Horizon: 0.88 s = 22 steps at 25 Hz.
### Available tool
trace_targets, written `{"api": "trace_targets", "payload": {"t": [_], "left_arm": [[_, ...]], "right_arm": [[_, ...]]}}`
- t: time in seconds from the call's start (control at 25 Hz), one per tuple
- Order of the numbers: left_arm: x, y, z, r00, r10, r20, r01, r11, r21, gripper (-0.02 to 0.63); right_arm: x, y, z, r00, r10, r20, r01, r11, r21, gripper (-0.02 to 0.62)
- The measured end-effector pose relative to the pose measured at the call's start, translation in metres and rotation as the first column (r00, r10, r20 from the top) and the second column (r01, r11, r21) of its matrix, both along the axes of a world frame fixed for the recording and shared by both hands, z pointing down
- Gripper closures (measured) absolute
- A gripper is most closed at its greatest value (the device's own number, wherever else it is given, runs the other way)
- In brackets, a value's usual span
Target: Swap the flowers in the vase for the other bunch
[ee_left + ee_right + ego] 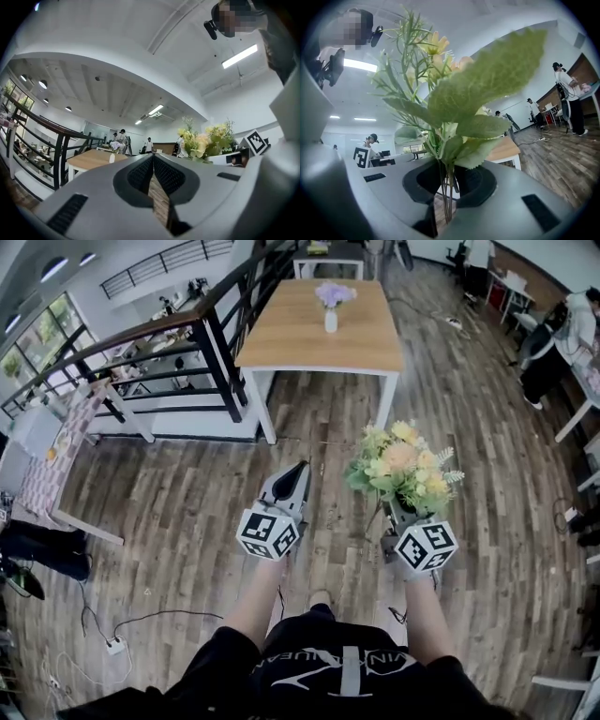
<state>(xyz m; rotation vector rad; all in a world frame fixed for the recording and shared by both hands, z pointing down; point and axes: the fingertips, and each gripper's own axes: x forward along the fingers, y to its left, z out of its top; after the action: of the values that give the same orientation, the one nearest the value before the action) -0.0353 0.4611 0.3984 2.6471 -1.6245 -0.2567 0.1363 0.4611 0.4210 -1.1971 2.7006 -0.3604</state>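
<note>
Right gripper [397, 510] clamped on stems of yellow bunch [403, 465], right of centre | left gripper [299, 470] closed, empty, centre | step, likely: bringing new bunch to table [281, 345], top centre, well apart | vase [331, 321] there holds purple flowers [334, 293] | next: close in; the empty left must open and lift purple flowers out first.

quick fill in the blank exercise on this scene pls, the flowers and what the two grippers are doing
1. The right gripper is shut on the ____ of the yellow bunch.
2. The left gripper has its jaws shut with ____ between them.
3. The flowers in the white vase on the wooden table are ____ in colour.

Missing words: stems; nothing; purple
</note>
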Motion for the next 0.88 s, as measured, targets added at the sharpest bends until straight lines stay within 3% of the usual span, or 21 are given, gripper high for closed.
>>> {"api": "trace_targets", "payload": {"t": [0.4,0.88], "left_arm": [[-0.035,-0.058,0.006,1.0,0.016,-0.01,-0.016,1.0,0.008,0.592],[-0.051,-0.115,0.021,1.0,-0.003,-0.017,0.003,1.0,-0.012,0.592]], "right_arm": [[-0.029,-0.053,0.002,1.0,0.028,0.012,-0.027,1.0,-0.004,0.532],[-0.042,-0.119,0.009,1.0,0.008,0.01,-0.008,1.0,0.005,0.532]]}}
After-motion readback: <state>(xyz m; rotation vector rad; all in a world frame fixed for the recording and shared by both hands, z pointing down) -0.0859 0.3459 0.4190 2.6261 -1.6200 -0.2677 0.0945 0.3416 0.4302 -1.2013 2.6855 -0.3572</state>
